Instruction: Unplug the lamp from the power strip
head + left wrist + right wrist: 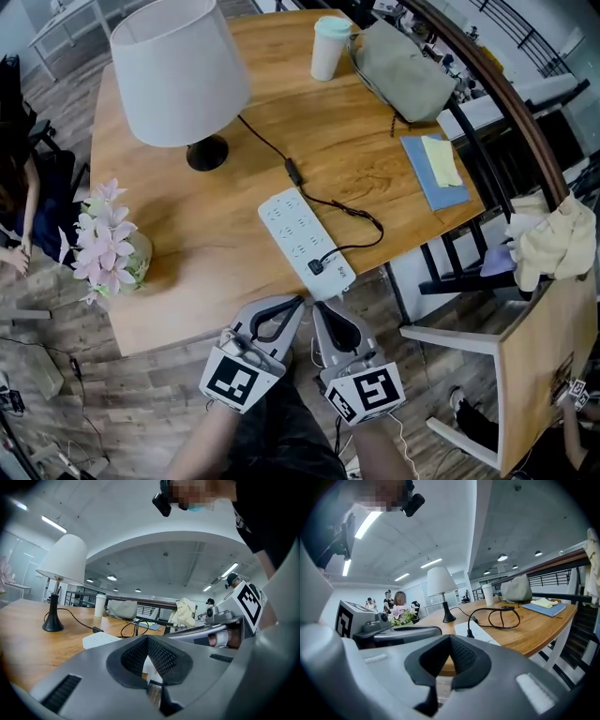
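Observation:
The lamp [178,70], white shade on a black base, stands at the back left of the wooden table [216,272]. Its black cord runs past an inline switch [293,172] and loops to a black plug [317,267] seated in the near end of the white power strip [298,230]. Both grippers hang side by side just off the table's near edge, short of the strip. My left gripper [298,302] is shut with nothing in it, and so is my right gripper [319,307]. In the right gripper view the plug [468,633] and strip [485,632] lie ahead of the shut jaws.
A vase of pink flowers [108,244] sits at the table's left edge. A cup [329,47], a grey bag [403,70] and a blue notebook [436,173] lie at the back right. A chair with cloth [548,239] stands to the right.

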Available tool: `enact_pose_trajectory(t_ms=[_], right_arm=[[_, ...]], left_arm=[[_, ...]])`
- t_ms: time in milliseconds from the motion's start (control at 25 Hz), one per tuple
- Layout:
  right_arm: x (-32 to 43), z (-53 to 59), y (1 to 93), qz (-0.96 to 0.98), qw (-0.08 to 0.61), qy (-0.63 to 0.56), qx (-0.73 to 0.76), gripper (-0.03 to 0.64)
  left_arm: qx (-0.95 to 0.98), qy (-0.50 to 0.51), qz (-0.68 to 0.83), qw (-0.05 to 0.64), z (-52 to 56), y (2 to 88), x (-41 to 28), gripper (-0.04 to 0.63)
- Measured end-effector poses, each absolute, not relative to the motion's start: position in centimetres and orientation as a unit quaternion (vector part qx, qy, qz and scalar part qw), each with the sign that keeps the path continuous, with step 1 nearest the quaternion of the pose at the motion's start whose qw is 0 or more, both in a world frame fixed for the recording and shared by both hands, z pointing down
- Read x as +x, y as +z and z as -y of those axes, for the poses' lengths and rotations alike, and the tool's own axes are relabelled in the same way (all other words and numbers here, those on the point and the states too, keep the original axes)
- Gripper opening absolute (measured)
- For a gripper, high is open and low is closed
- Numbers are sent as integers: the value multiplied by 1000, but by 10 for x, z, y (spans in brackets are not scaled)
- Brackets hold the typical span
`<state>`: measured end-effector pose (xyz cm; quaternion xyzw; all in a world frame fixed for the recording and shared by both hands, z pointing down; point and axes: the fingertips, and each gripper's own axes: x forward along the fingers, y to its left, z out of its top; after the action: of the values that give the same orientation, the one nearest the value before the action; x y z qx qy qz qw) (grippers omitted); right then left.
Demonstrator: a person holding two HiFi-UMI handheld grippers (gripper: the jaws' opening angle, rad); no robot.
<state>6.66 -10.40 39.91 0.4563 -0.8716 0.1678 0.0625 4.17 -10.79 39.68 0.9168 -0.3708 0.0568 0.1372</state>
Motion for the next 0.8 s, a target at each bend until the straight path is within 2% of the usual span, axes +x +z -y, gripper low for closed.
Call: enact_pose_trajectory(t_ms=[320, 480, 760, 800], right_arm=[[63, 117, 410, 870, 77, 175, 455, 8], [66, 126, 418, 863, 115, 159, 465, 8], [73, 144, 425, 850, 153, 150, 482, 9], [72, 146, 426, 851, 158, 150, 478, 46]], left_arm=[[923, 69, 356, 129, 120, 406, 48, -3], [914, 94, 365, 147, 131, 421, 47, -3], [906, 153, 374, 128, 149, 438, 43, -2], [905, 161, 374, 123, 152, 440, 43, -2]])
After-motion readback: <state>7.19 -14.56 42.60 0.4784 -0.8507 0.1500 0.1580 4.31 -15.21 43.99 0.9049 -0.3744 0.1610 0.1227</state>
